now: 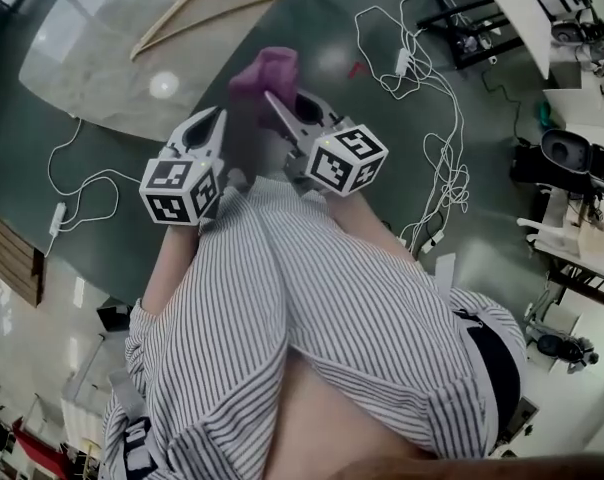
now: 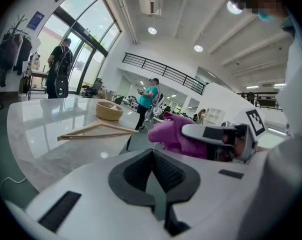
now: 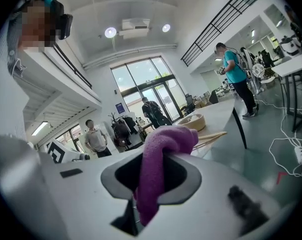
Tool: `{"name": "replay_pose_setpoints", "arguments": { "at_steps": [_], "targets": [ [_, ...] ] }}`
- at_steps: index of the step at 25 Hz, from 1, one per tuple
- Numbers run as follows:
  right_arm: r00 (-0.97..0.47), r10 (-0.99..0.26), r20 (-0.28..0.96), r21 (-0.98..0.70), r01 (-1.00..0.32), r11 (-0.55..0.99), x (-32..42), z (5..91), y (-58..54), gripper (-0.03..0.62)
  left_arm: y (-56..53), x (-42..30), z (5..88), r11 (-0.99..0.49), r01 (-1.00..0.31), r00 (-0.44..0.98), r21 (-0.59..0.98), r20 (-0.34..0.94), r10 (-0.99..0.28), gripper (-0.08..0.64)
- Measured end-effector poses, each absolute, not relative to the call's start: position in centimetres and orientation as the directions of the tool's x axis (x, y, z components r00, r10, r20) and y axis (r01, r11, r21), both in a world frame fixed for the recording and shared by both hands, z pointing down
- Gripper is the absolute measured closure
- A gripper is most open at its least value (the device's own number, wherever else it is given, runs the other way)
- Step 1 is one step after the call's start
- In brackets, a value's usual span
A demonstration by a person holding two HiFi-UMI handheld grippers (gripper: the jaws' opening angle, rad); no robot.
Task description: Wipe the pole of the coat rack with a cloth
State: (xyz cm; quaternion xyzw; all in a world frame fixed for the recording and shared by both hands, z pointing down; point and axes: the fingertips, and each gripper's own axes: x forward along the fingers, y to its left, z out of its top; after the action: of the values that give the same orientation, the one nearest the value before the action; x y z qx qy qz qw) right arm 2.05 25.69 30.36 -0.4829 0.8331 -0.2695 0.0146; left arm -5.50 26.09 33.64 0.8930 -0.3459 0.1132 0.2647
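A purple cloth [image 1: 267, 71] bunches out of my right gripper [image 1: 279, 100], which is shut on it and held in front of the person's striped shirt. In the right gripper view the cloth [image 3: 161, 149] hangs down between the jaws of that gripper [image 3: 156, 171]. My left gripper [image 1: 218, 118] sits just to the left of it, jaws together with nothing between them [image 2: 152, 156]. From the left gripper view, the cloth [image 2: 172, 133] is close on the right. A coat rack [image 3: 122, 126] hung with dark clothes stands far off by the glass doors; its pole is hidden.
A marble table [image 1: 92, 68] lies ahead with a wooden hanger [image 1: 207, 3] and a wooden bowl [image 2: 109, 110] on it. White cables [image 1: 422, 78] trail over the green floor at the right. Equipment stands at the far right [image 1: 572, 158]. Several people stand in the background.
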Motion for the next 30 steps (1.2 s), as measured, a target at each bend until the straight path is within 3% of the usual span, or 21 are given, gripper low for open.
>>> {"name": "replay_pose_setpoints", "arguments": {
  "at_steps": [9,30],
  "targets": [
    [-0.44,-0.843,0.308,-0.452,-0.848,0.277,4.4,32.3,21.8,0.517,22.3,-6.0,35.2,-0.598,-0.679,0.734,0.426,0.418,-0.535,0.549],
    [-0.458,-0.813,0.359,-0.448,-0.849,0.28,13.3,33.6,2.2,0.517,3.7,1.0,35.8,-0.523,-0.731,0.682,0.439,0.444,-0.581,0.549]
  ]
}}
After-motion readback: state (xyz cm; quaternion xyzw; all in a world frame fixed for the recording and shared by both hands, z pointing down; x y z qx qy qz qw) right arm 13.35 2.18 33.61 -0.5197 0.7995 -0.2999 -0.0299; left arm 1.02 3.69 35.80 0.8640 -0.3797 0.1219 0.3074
